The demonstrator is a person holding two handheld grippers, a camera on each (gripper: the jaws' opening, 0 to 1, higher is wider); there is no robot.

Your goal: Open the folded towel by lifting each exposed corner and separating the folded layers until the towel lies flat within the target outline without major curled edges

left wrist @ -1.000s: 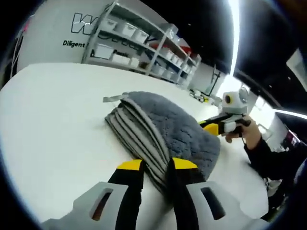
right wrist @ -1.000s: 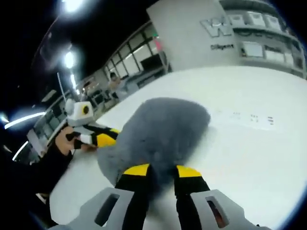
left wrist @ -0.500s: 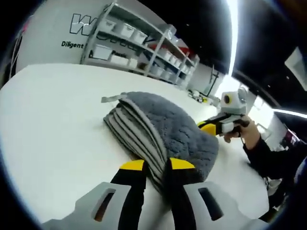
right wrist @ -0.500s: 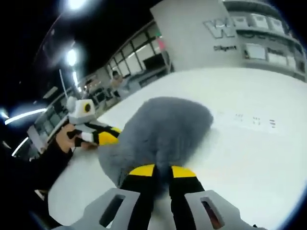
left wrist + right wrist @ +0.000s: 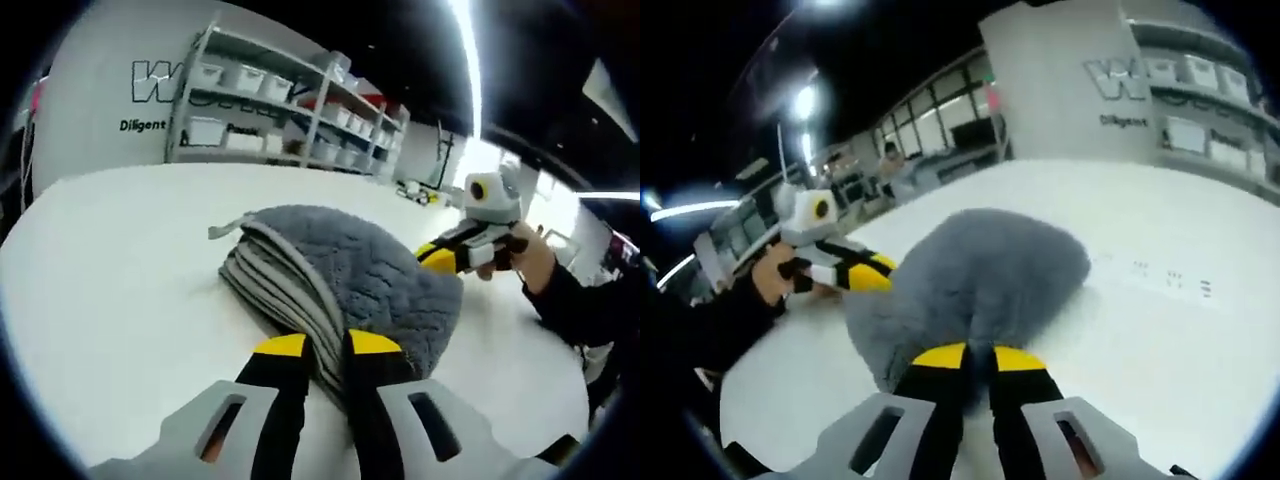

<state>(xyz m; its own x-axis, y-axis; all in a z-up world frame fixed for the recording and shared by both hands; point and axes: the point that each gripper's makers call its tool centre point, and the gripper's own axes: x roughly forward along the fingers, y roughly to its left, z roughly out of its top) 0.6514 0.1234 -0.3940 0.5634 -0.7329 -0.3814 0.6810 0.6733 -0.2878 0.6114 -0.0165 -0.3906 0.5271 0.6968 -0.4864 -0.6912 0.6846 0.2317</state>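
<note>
The near edge of the grey folded towel [image 5: 345,275] is hidden behind the yellow-tipped jaws in both views, and the right gripper view is blurred, so its layers are hard to read there. The towel lies on the white table [image 5: 110,270]. The left gripper [image 5: 322,346] is clamped on the stacked edge; a second ago its jaws stood wider. The right gripper [image 5: 977,356] has likewise closed onto the towel's fluffy edge. Shelves of white bins [image 5: 270,110] stand far behind; small dark marks [image 5: 1172,278] dot the table to the right
</note>
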